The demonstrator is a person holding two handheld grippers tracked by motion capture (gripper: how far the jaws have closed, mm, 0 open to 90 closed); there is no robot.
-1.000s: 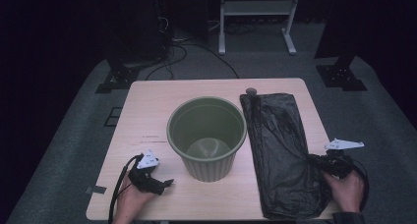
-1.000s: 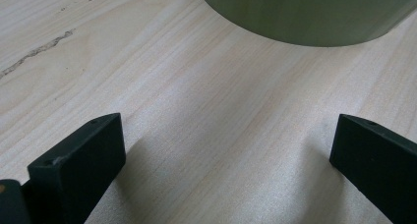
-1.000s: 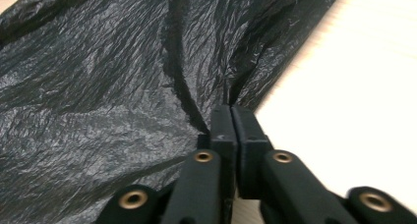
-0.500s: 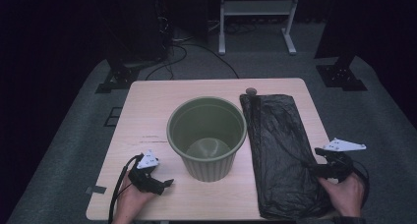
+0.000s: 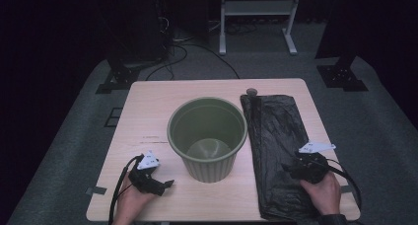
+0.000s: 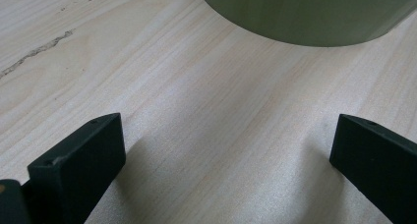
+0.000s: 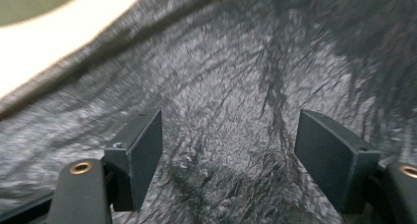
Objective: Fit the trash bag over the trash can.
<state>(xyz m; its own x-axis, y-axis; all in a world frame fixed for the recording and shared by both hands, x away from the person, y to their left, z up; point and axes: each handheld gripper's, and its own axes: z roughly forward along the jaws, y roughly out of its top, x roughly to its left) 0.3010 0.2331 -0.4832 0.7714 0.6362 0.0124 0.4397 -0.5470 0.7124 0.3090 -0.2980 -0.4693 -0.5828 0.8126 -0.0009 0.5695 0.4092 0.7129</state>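
Bench (image 5: 148, 111): pale wood top, rectangular, standing on a grey carpeted floor (image 5: 64, 151); a faint dark scratch runs across the wood at left centre.

Bin (image 5: 207, 136): olive-green, round, ribbed wall, upright and open-topped at the middle of the bench. Its lower wall (image 6: 314, 13) fills the far edge of the left gripper view.

Bag (image 5: 278, 146): black plastic, crinkled, laid flat along the right side of the bench from far edge to near edge, just beside the bin. Its wrinkled surface (image 7: 236, 111) spreads across the right gripper view.

Small round item (image 5: 252, 92): dark, at the bag's far left corner; too small to identify.

Left hand-held gripper (image 5: 166, 184): held low over bare wood at the near left, pointing toward the bin's base. Jaws spread wide, nothing between them (image 6: 226, 150).

Right hand-held gripper (image 5: 288, 169): held at the near right, over the bag. Jaws spread, the bag's film lying beneath the gap (image 7: 228, 150); contact with it cannot be told.

Background: white frame legs (image 5: 256, 18) and dark cables (image 5: 197, 52) on the floor, far side.
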